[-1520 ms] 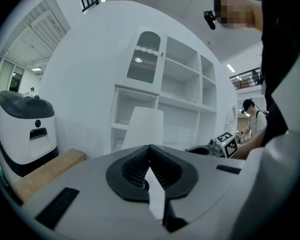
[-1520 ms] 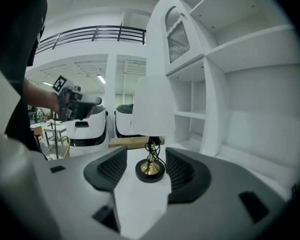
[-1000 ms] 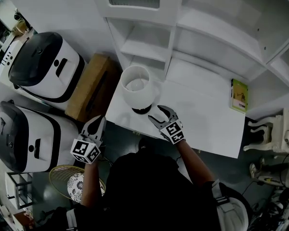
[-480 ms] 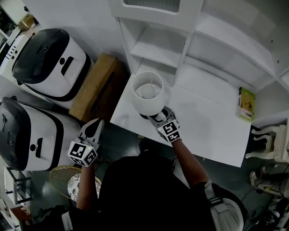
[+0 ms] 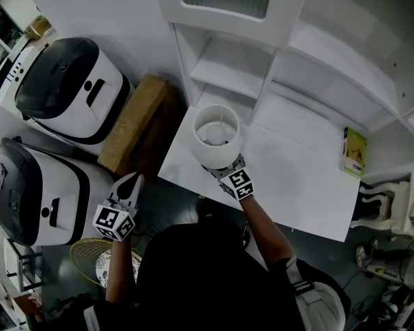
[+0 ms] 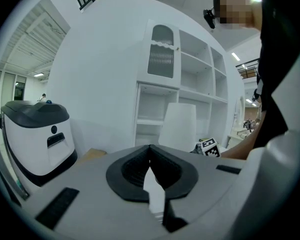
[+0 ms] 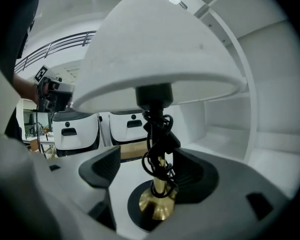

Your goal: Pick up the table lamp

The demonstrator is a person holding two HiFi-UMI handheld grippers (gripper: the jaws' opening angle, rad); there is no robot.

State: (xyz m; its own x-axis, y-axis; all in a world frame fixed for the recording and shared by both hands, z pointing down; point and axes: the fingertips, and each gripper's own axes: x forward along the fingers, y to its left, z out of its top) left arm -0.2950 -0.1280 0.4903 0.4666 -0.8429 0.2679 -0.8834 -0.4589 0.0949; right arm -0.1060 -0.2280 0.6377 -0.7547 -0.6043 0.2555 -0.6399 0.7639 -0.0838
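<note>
The table lamp [image 5: 217, 135] stands near the left front corner of the white table [image 5: 300, 181]. It has a white shade [image 7: 160, 49], a brass stem [image 7: 159, 186] with black cord wound round it, and a dark round base. My right gripper [image 5: 225, 170] reaches in under the shade. Its jaws are opening, and the stem stands between them without either pad [image 7: 102, 166] pressing on it. My left gripper [image 5: 129, 187] hangs off the table's left side, over the floor, shut and empty. In the left gripper view the lamp [image 6: 180, 126] shows ahead to the right.
Two white-and-black appliances [image 5: 65, 88] [image 5: 34, 195] stand on the floor at the left, with a cardboard box [image 5: 134, 126] between them and the table. A white shelf unit [image 5: 297, 54] rises behind the lamp. A green booklet [image 5: 354, 152] lies at the table's right end.
My right gripper has moved forward under the lamp shade, so its jaws now stand either side of the stem. My left gripper has drifted a little down and left.
</note>
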